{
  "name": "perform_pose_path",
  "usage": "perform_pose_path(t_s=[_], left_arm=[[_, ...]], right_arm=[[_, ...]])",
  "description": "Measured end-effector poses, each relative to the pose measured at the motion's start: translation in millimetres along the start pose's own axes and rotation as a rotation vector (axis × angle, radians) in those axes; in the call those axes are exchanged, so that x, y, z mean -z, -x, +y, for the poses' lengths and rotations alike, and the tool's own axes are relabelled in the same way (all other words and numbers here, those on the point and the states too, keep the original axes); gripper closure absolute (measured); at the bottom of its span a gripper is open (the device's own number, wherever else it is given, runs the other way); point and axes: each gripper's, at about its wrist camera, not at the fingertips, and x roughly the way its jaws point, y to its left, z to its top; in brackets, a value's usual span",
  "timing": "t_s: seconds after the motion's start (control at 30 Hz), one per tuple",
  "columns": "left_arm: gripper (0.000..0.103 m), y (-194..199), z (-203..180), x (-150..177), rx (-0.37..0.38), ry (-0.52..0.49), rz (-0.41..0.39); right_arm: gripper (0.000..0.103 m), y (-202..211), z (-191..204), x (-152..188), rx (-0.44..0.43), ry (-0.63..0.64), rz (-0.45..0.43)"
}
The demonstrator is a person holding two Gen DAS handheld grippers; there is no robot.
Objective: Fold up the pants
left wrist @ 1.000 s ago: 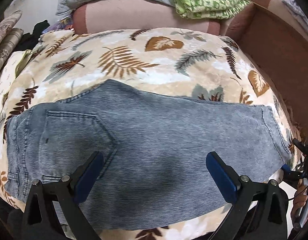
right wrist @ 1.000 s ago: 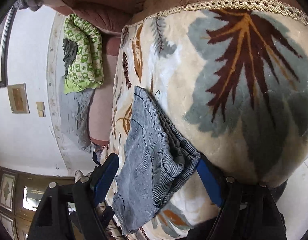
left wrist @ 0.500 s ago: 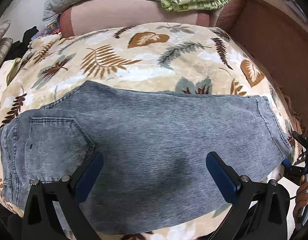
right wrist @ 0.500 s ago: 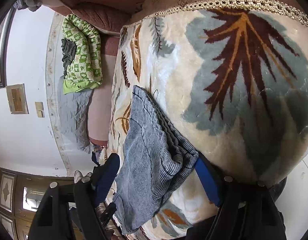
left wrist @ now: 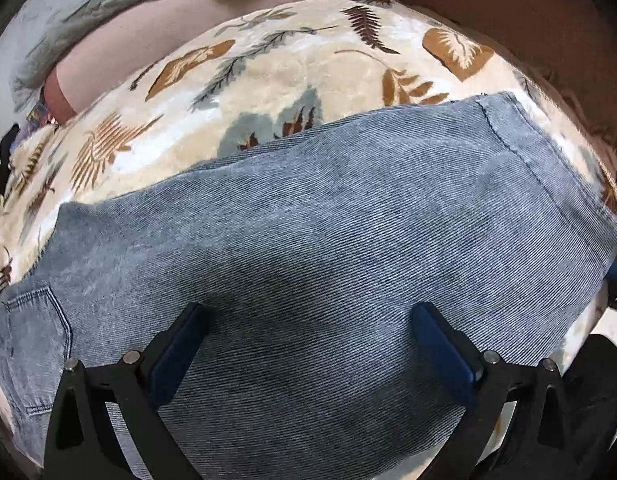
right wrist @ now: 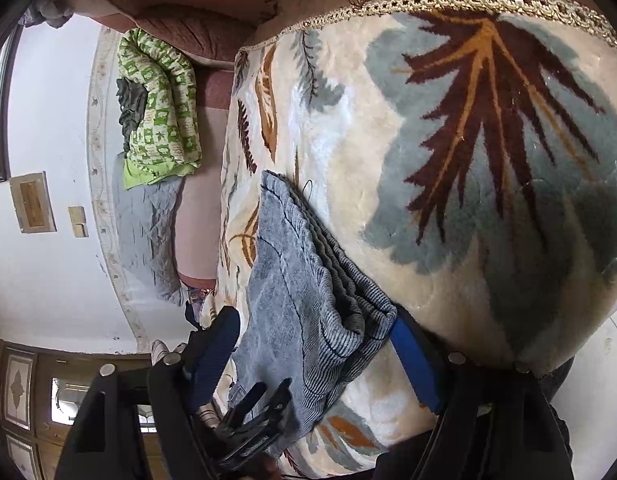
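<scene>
Pants [left wrist: 328, 240] flat on leaf blanket [left wrist: 268, 80]; left gripper [left wrist: 308, 344] hovers wide open; right gripper [right wrist: 314, 344] straddles hem, jaws apart.

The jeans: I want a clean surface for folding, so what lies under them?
The jeans lie on a cream leaf-print blanket, visible around their edges. Whatever is beneath the denim itself is covered and cannot be seen.

Soft even light, fisheye-warped edges

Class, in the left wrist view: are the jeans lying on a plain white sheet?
No: the jeans lie on a cream blanket printed with leaves.
</scene>
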Motion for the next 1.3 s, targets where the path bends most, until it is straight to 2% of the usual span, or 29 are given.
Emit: perform_pose_path(t_s=[0.07,0.13,0.2,0.23,0.27,0.3,0.37,0.4,0.47,0.57,0.7,0.8,0.87,0.93,1.0,1.1,1.17,1.2,1.23,1.27,1.3], left_arm=[[0.0,10.1,6.0,-3.6,0.015,0.023,-0.001],[0.0,29.0,11.8,-4.0,0.013,0.031,-0.069],[0.0,33.0,14.5,-1.6,-0.008,0.03,-0.091],[0.0,22.8,11.6,0.0,-0.033,0.006,-0.049],[0.0,2.9,6.2,3.5,-0.049,-0.039,0.038],[0.0,-1.9,7.2,7.0,-0.041,-0.04,0.028],[0.0,0.6,7.3,7.7,-0.041,-0.042,0.007],[0.0,1.4,5.7,6.8,-0.05,-0.049,0.011],[0.0,1.5,1.9,6.5,-0.066,-0.073,0.007],[0.0,0.2,0.9,4.4,-0.054,-0.069,0.005],[0.0,0.4,9.4,3.5,0.002,-0.038,0.001],[0.002,10.4,32.4,6.8,0.104,0.057,-0.016],[0.002,30.6,65.2,16.6,0.167,0.189,-0.067],[0.002,52.3,98.7,30.7,0.149,0.281,-0.128],[0.002,73.1,137.0,51.4,0.087,0.376,-0.178],[0.002,90.1,190.9,80.6,0.003,0.509,-0.206],[0.002,94.5,215.4,96.5,-0.036,0.564,-0.199],[0.002,93.0,221.3,98.0,-0.044,0.573,-0.191],[0.002,93.1,223.2,99.8,-0.042,0.575,-0.181],[0.002,93.9,221.5,99.0,-0.034,0.568,-0.178],[0.002,93.5,219.9,96.5,-0.03,0.562,-0.181]], right_arm=[[0.024,-0.4,1.7,0.2,0.01,-0.001,-0.001],[0.024,-1.5,3.5,-0.2,0.024,0.008,0.001],[0.024,-3.5,6.4,0.3,0.043,0.026,0.004],[0.024,-4.5,7.7,0.3,0.051,0.033,0.007],[0.026,-5.4,10.0,-0.2,0.072,0.04,0.011],[0.031,-6.2,13.0,-0.5,0.104,0.054,0.016],[0.051,-7.4,19.0,-0.8,0.185,0.099,0.021],[0.071,-7.9,20.8,-1.2,0.217,0.113,0.023],[0.074,-9.8,26.3,-2.5,0.248,0.132,0.032],[0.077,-10.5,58.3,4.6,0.27,0.231,0.007],[0.083,-17.6,135.0,31.3,0.234,0.441,-0.013],[0.083,-31.7,187.4,68.1,0.192,0.602,0.012],[0.083,-46.6,213.6,103.2,0.163,0.709,0.055],[0.083,-66.2,230.4,144.9,0.135,0.818,0.122],[0.083,-85.4,231.4,177.2,0.125,0.884,0.182],[0.08,-134.5,202.8,217.6,0.158,0.923,0.339],[0.066,-172.9,164.4,232.5,0.215,0.891,0.471],[0.042,-186.1,149.2,234.9,0.259,0.871,0.524],[0.042,-180.7,144.3,235.1,0.206,0.88,0.469],[0.04,-172.8,146.6,233.2,0.179,0.875,0.45],[0.033,-168.1,147.8,229.3,0.169,0.853,0.461]])
